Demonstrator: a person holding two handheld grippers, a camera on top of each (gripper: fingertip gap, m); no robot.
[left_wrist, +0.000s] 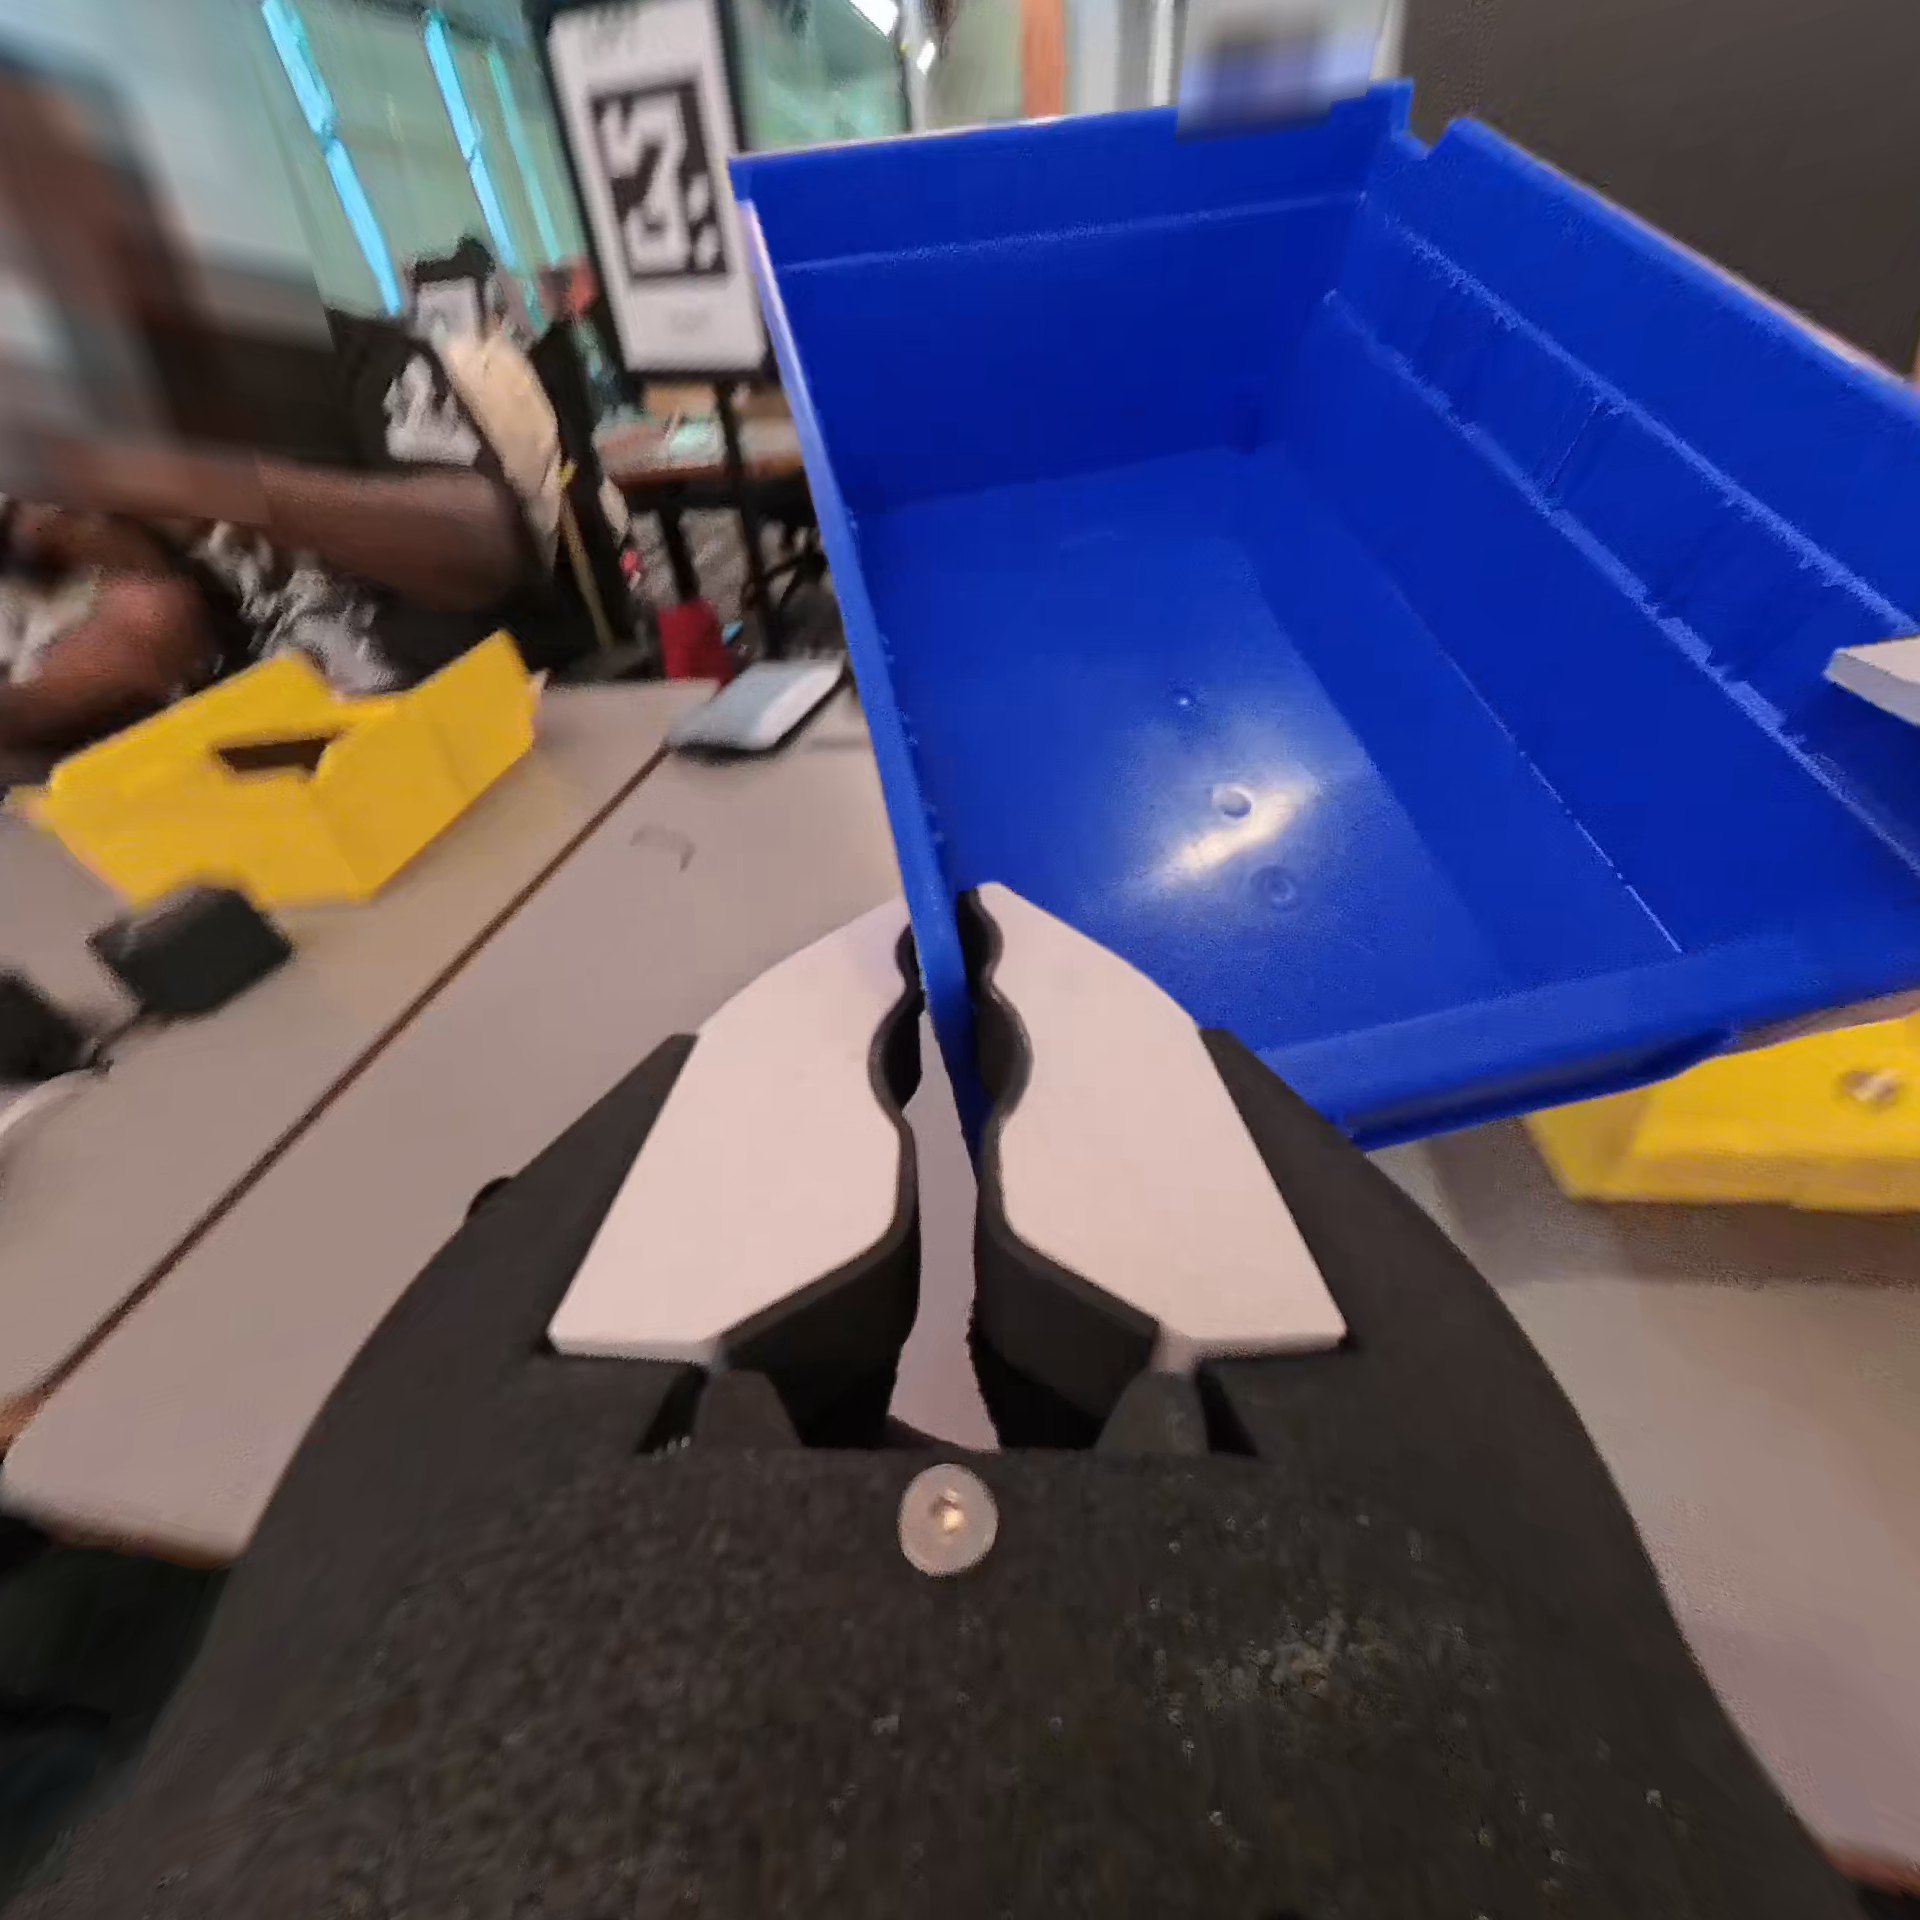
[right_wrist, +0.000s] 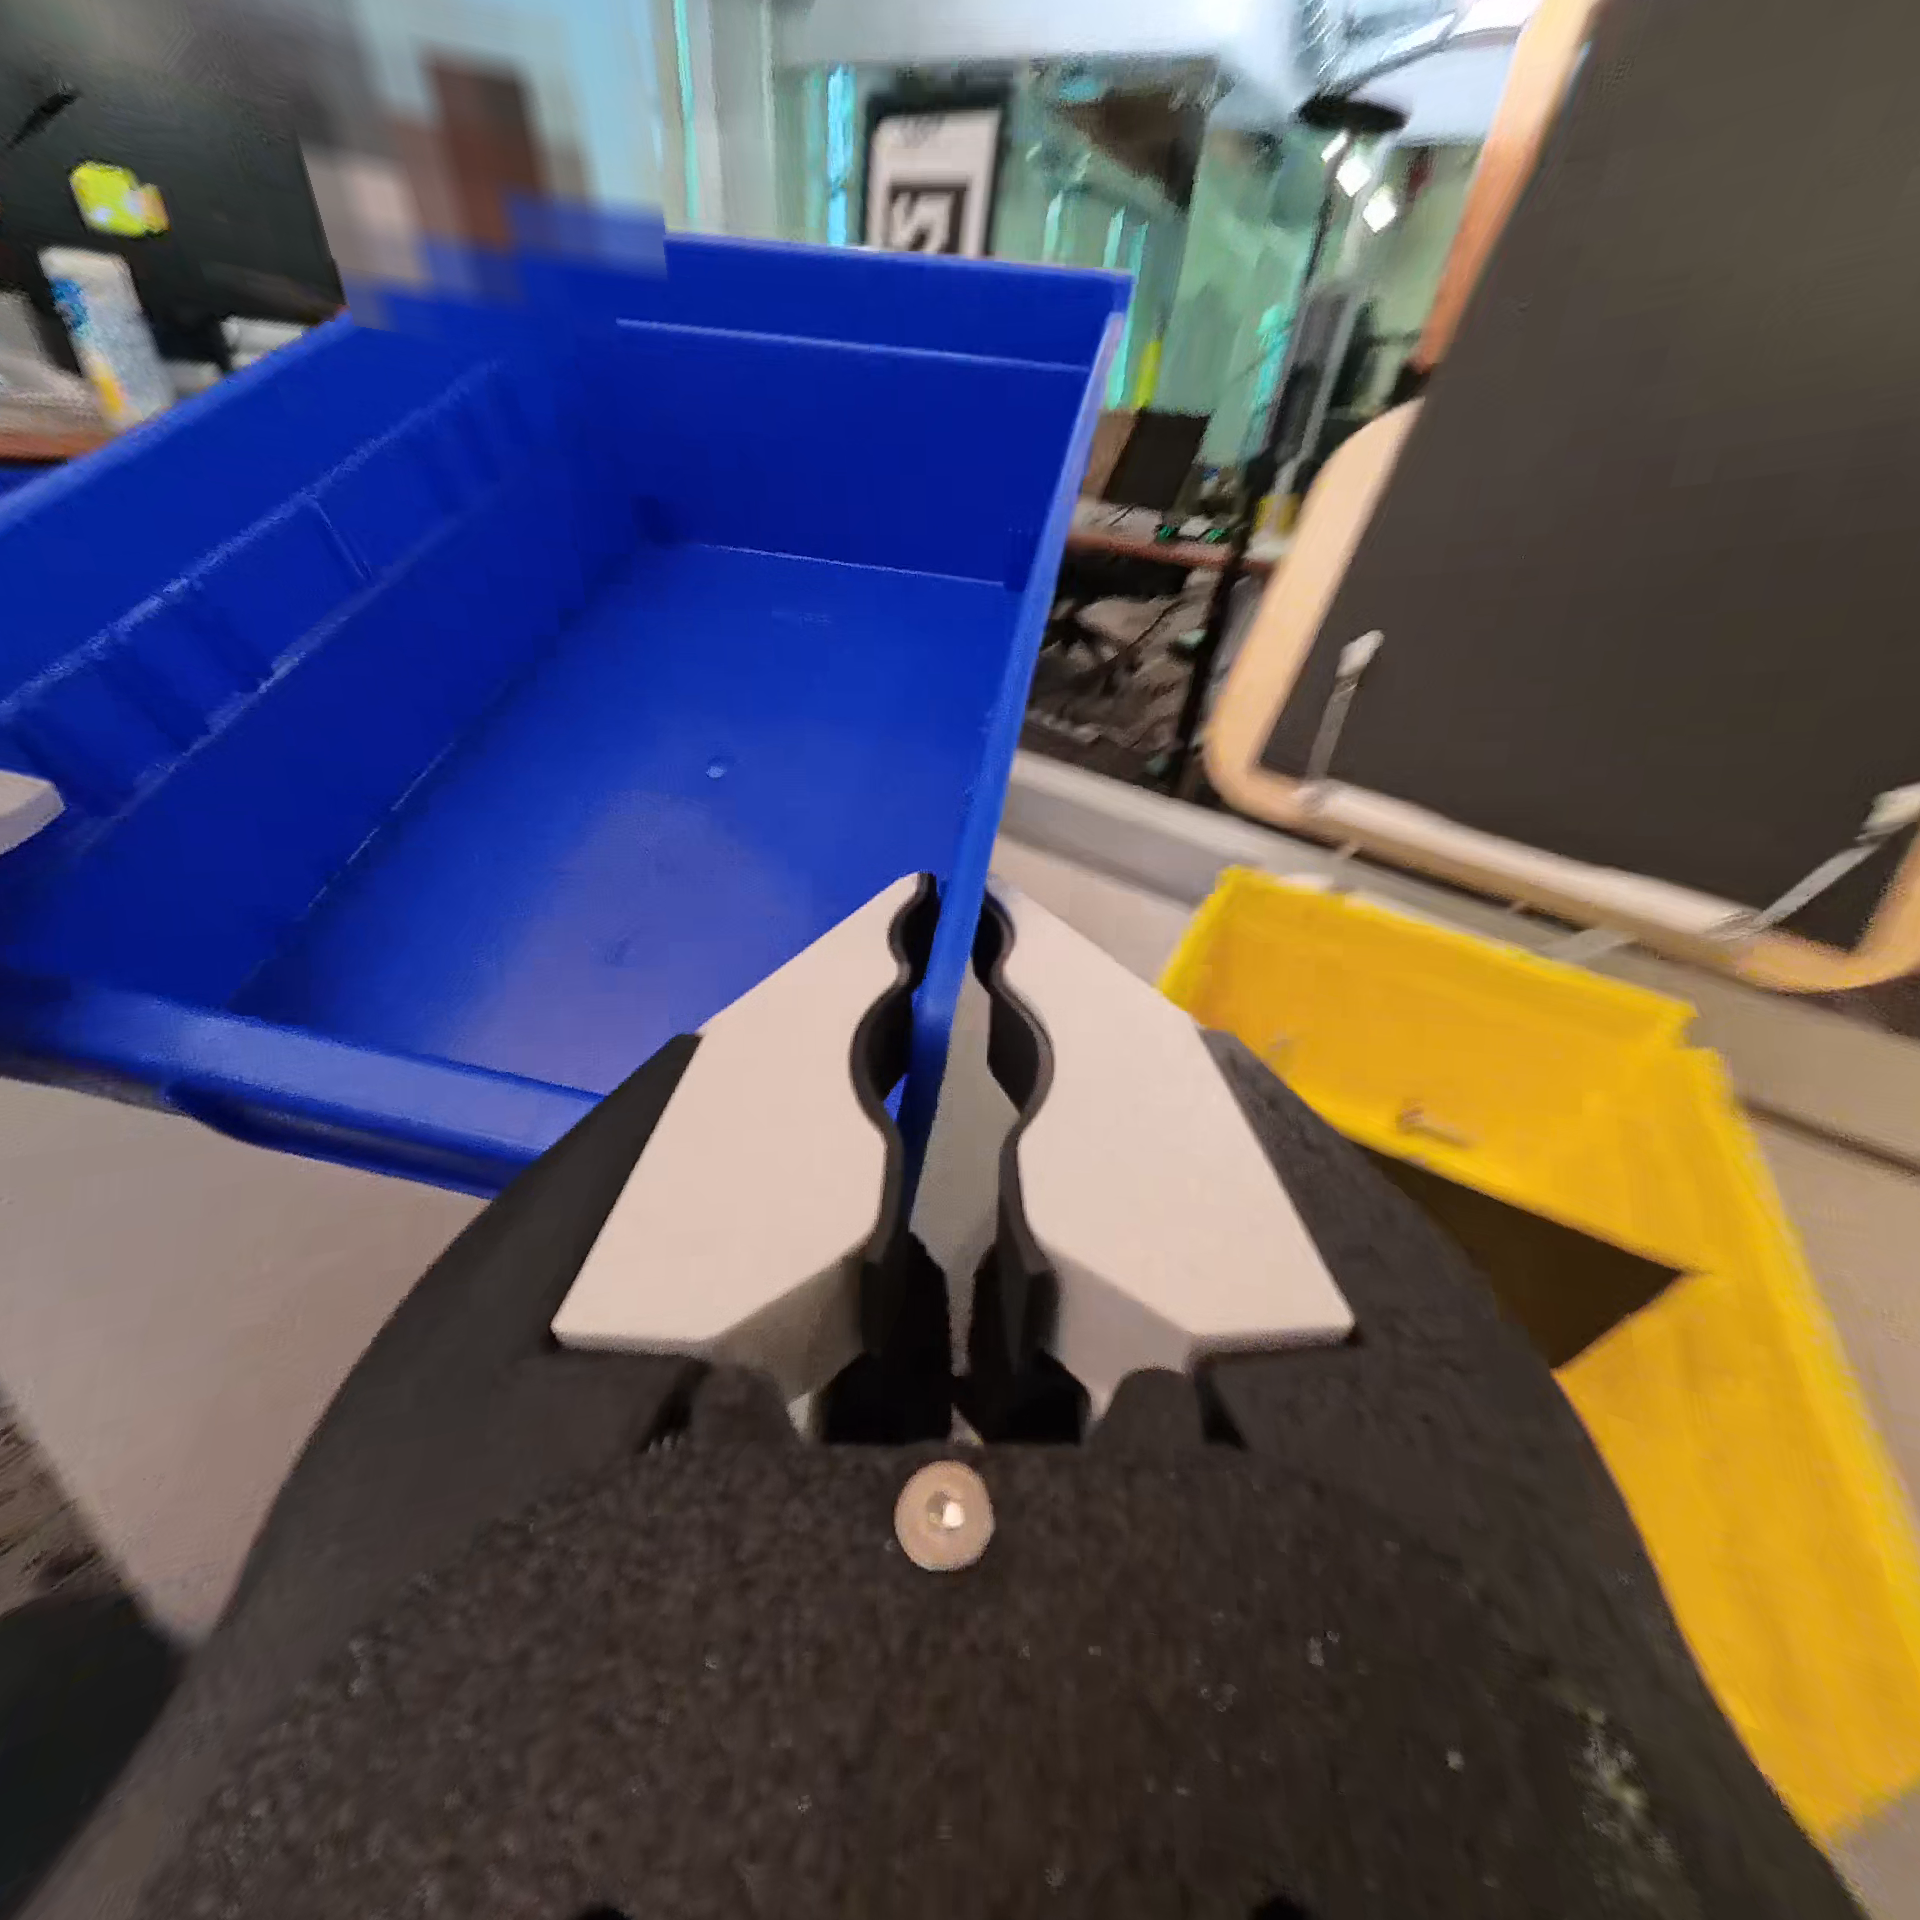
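Left gripper (left_wrist: 943, 935): the fingers pinch the left side wall of a blue bin (left_wrist: 1299, 644). One finger lies outside the wall and the other inside, and both black ridged pads bear against the thin plastic edge.

Right gripper (right_wrist: 954, 925): the fingers pinch the opposite, right side wall of the same blue bin (right_wrist: 644, 707), again with one finger on each face of the wall and the pads pressed to it.

Blue bin: it is an open-topped plastic storage bin with a bare floor showing a few small moulded dimples. It sits tilted between the two grippers, its low front lip toward the cameras and its tall rear wall farther off. Whether its base touches the bench (left_wrist: 499, 1039) cannot be told. In the left wrist view, a pale grey fingertip (left_wrist: 1881, 681) of the other gripper shows at the far side wall.

Surroundings: a yellow bin (right_wrist: 1558, 1091) stands on the grey bench just beside the right gripper, partly behind the blue bin's front corner, with a small screw lying on its front lip. A second yellow bin (left_wrist: 291, 769) rests farther left on the bench, near a black block (left_wrist: 192, 945). A flat pale device (left_wrist: 758, 707) lies behind the blue bin's left wall. A person sits beyond the second yellow bin. A framed black-and-white marker board (left_wrist: 655, 187) stands in the background.
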